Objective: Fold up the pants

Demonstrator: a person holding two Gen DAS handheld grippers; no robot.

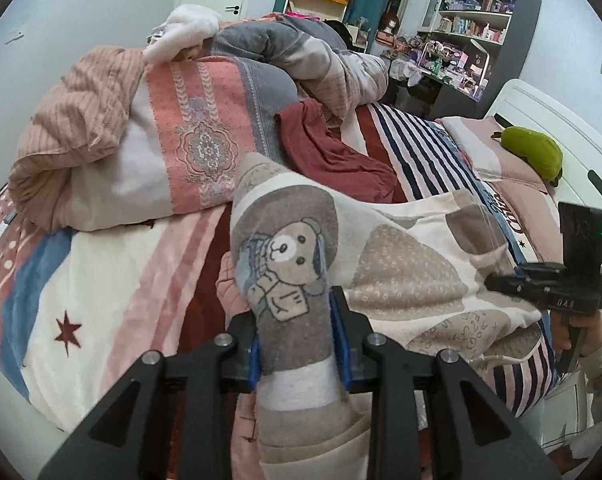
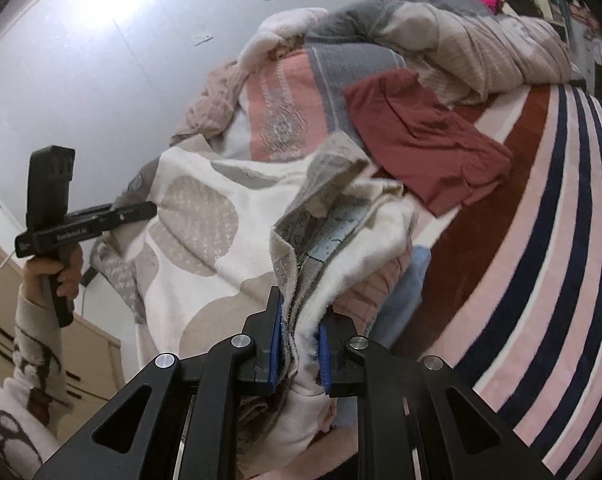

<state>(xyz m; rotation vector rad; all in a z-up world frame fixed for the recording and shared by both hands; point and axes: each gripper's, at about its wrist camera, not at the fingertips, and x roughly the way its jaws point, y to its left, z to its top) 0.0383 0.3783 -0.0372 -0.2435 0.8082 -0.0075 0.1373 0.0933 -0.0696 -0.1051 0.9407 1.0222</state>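
The pants (image 1: 401, 272) are cream fleece with beige and grey patches and a teddy-bear print. They hang stretched between both grippers over the striped bed. My left gripper (image 1: 297, 320) is shut on a bunched end bearing the bear, which fills the space between the blue pads. My right gripper (image 2: 299, 320) is shut on a thick wad of layered edge of the pants (image 2: 205, 216). Each view shows the other gripper: the right gripper (image 1: 497, 280) at the far right and the left gripper (image 2: 133, 212) at the left, each held by a hand and shut on the cloth.
A maroon garment (image 1: 333, 152) lies crumpled on the bed behind the pants. Piled quilts and blankets (image 1: 161, 140) fill the back left. A green plush toy (image 1: 533, 152) rests on a pillow by the white headboard. The striped bedsheet (image 2: 541, 264) spreads to the right.
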